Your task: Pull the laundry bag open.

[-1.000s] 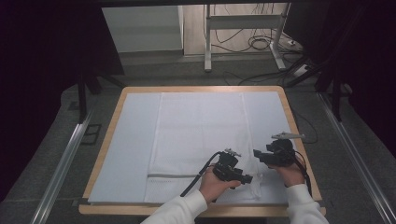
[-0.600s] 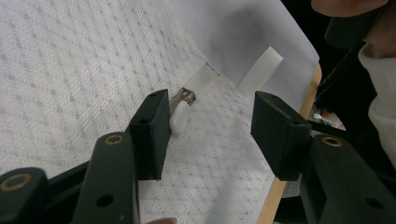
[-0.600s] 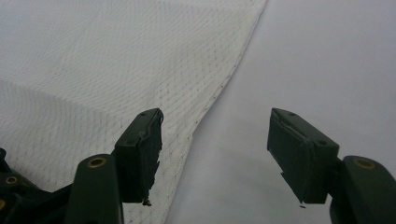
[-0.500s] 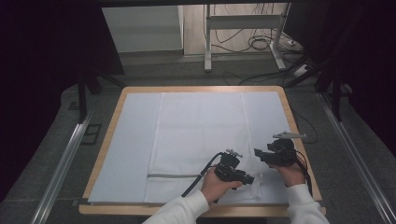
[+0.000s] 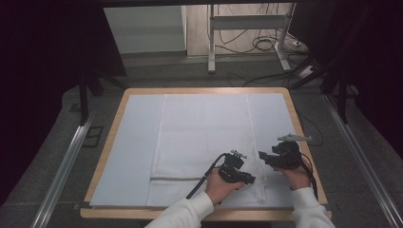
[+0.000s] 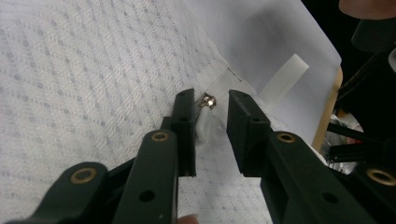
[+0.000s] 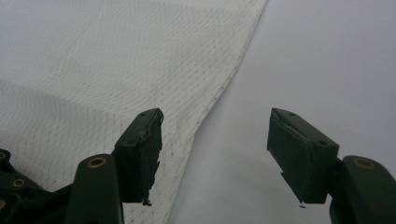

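Note:
A white mesh cloth (image 5: 204,137) lies flat on a pale blue sheet (image 5: 138,156), with a grey zipper line (image 5: 176,179) near its front edge. My left gripper (image 5: 248,179) rests low on the cloth's front right part. In the left gripper view its jaws (image 6: 211,106) have just been closing and stand on either side of a small metal zipper pull (image 6: 208,99) with a white tab (image 6: 201,127); a gap remains on one side. My right gripper (image 5: 264,156) hovers open over the cloth's right edge (image 7: 224,88), nothing between its fingers (image 7: 215,119).
The wooden table's rim (image 5: 304,142) frames the sheet. A white ribbed strip (image 6: 282,79) lies on the sheet beyond the zipper pull. Cables trail from both grippers toward the person. Metal rails (image 5: 62,171) run along the floor on both sides.
Both hands stay where they were. The left gripper's jaws look narrower than before around the zipper pull.

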`<state>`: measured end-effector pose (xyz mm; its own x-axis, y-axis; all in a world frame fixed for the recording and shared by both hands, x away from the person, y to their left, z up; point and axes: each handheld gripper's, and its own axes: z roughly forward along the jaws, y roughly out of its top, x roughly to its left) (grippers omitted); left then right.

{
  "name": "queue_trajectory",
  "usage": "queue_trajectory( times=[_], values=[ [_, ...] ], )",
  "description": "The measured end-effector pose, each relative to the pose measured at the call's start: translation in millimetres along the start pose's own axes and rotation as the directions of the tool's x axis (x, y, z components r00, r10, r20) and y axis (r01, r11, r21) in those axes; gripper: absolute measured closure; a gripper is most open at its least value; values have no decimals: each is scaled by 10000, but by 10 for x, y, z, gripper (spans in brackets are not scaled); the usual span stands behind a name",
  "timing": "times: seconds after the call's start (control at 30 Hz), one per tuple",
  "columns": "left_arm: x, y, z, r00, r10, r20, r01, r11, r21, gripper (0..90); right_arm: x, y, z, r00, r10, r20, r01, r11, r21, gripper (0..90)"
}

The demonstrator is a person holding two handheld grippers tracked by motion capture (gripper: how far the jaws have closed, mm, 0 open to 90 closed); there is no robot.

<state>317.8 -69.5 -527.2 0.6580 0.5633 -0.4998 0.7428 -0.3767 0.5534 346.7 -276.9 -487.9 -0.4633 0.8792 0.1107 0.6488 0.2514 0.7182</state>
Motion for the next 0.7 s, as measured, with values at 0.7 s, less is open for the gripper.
queue_trajectory(
  times=[0.7],
  values=[
    [-113, -21, 41, 9905, 964, -976, -975, 9952, -58, 833, 0, 1, -7, 10000, -19, 28, 19, 10000, -41, 349]
  ],
)
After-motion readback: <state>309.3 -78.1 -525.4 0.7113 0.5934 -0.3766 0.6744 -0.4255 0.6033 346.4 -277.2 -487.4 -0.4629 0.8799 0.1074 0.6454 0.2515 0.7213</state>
